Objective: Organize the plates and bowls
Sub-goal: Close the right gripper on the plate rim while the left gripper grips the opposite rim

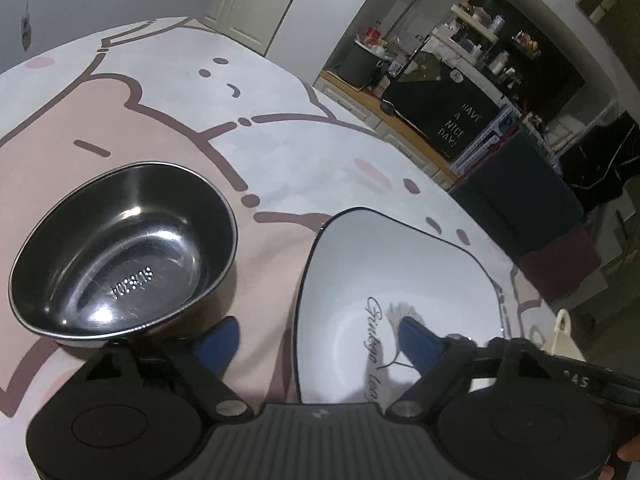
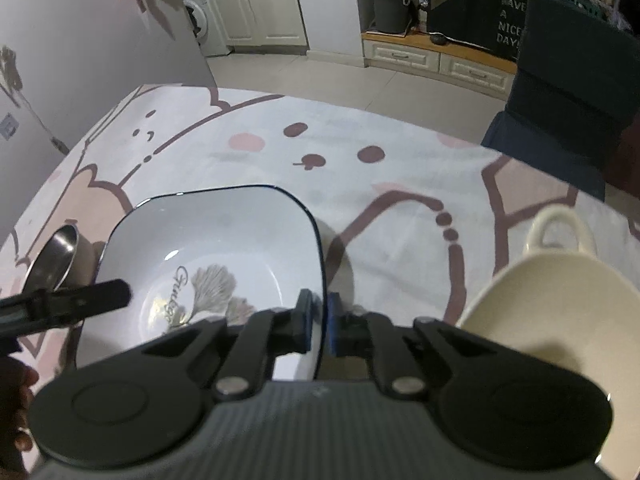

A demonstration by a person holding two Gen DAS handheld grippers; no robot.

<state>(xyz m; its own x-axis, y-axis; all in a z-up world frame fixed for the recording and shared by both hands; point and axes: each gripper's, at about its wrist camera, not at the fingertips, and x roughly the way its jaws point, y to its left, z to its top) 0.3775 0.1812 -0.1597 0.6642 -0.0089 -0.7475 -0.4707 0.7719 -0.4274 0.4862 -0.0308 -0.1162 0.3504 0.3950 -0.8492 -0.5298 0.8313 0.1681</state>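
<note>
White square bowl (image 2: pixel 224 236) has a dark-blue rim and grey leaf print; at its three o'clock, a cream bowl (image 2: pixel 540 320).

Right gripper (image 2: pixel 319 322) angled downward, blue pads pinched nearly together on a thin rim. Left gripper (image 1: pixel 316 344) also tilted down, jaws spread wide, nothing pressed between its pads.

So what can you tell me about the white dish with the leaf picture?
The white dish is a squarish, deep plate with rounded corners and a thin dark rim, glossy like ceramic. Inside are a grey fan-shaped leaf and cursive writing. It sits upright and empty on the cartoon tablecloth, between the steel bowl and the cream bowl. The right tool is shut on its right rim, one finger inside, one outside. The left tool straddles the opposite rim, open.
</note>
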